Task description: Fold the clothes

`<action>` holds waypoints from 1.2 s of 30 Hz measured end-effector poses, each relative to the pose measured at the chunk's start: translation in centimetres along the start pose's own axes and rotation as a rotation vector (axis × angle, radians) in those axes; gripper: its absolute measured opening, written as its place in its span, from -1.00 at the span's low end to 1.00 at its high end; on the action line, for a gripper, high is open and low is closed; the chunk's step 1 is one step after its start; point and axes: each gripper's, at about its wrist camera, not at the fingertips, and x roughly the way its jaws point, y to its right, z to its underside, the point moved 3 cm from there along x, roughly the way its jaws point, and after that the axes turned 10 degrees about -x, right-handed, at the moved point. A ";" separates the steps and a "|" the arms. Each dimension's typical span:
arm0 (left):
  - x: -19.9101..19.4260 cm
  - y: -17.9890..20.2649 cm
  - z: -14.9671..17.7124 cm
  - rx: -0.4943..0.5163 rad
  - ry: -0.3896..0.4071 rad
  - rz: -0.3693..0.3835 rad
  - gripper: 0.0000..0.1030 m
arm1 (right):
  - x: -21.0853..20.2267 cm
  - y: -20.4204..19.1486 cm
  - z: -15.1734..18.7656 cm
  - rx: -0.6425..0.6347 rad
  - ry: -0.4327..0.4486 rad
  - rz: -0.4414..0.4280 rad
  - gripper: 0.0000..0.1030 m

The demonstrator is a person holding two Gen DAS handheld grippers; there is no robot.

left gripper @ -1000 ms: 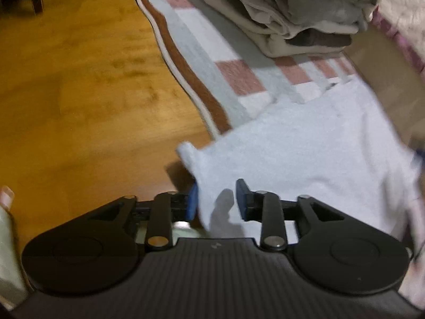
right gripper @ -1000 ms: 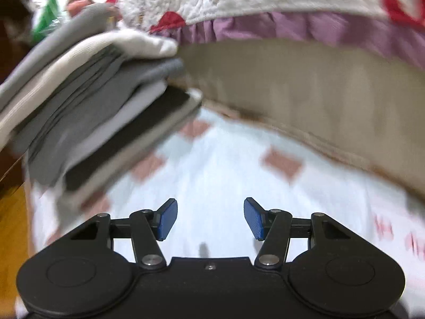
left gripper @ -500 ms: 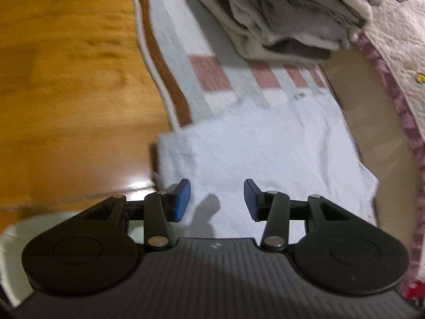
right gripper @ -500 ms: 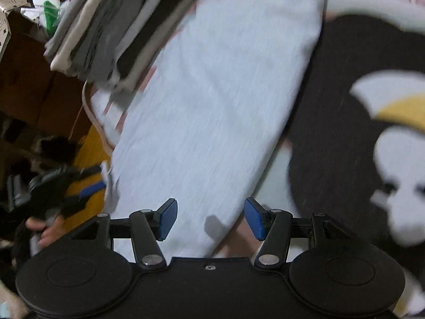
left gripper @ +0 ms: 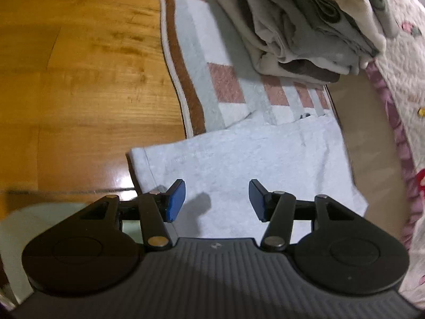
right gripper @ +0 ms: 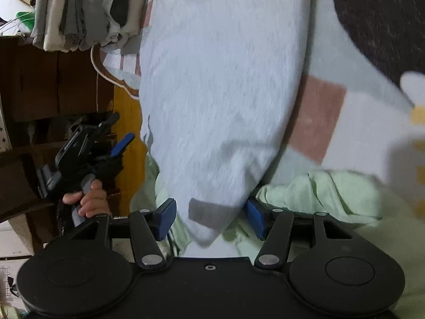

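A pale grey garment (left gripper: 247, 159) lies flat on a checked blanket (left gripper: 202, 61), its hemmed left edge hanging over the wooden floor. My left gripper (left gripper: 216, 200) is open just above the garment's near edge, holding nothing. In the right wrist view the same garment (right gripper: 220, 85) stretches away, and its near end with a grey tag lies between the fingers of my open right gripper (right gripper: 211, 219). The left gripper (right gripper: 87, 148) also shows there at the left, in a hand.
A stack of folded grey and beige clothes (left gripper: 305, 24) sits at the blanket's far end. A wooden floor (left gripper: 74, 79) lies left, a quilted bed edge (left gripper: 398, 85) right. A light green cloth (right gripper: 318, 194) and a dark patterned fabric (right gripper: 377, 13) lie near the right gripper.
The left gripper opened and let go of the garment, which now lies flat. The right gripper swung round from the bed side and came down over the garment's other end.
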 end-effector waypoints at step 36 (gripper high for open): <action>1.1 11.3 12.4 1.407 -0.026 0.131 0.53 | -4.8 -13.2 -11.6 -0.231 0.242 -0.220 -0.86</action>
